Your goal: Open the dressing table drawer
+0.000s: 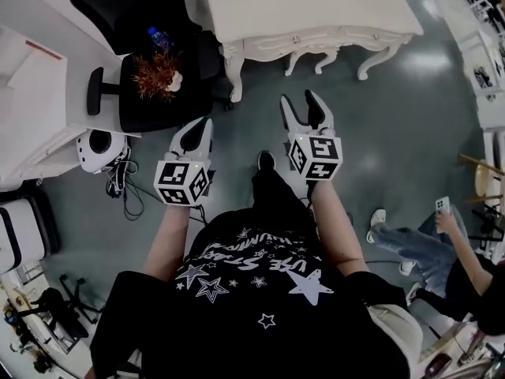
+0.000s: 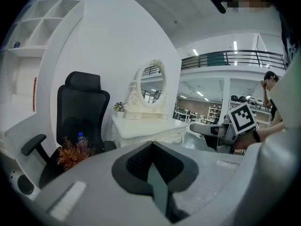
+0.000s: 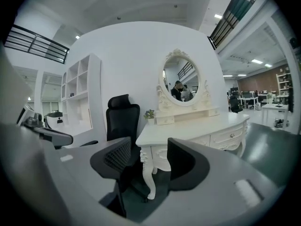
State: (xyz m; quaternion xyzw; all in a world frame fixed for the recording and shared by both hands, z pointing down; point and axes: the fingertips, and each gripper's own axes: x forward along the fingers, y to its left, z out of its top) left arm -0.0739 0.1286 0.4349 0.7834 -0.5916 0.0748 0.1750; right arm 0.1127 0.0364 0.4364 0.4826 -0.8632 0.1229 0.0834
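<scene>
The white dressing table (image 1: 308, 10) stands ahead of me, with drawer fronts and small knobs (image 1: 296, 39) along its near edge. Both grippers hang in the air short of it and touch nothing. My left gripper (image 1: 207, 122) is shut and empty; in the left gripper view its jaws meet at a point (image 2: 151, 145), with the table (image 2: 146, 126) beyond. My right gripper (image 1: 300, 99) is open and empty. In the right gripper view its gap (image 3: 149, 157) frames the table's carved leg (image 3: 149, 173). A drawer knob (image 3: 232, 135) and the oval mirror (image 3: 181, 81) show further right.
A black office chair (image 1: 162, 93) stands left of the table, with a brownish plant (image 1: 155, 73) and a blue bottle (image 1: 158, 36) on it. A white desk (image 1: 31, 93) and a white helmet-like object (image 1: 101, 148) with cables lie at the left. A seated person (image 1: 442, 243) holds a phone at the right.
</scene>
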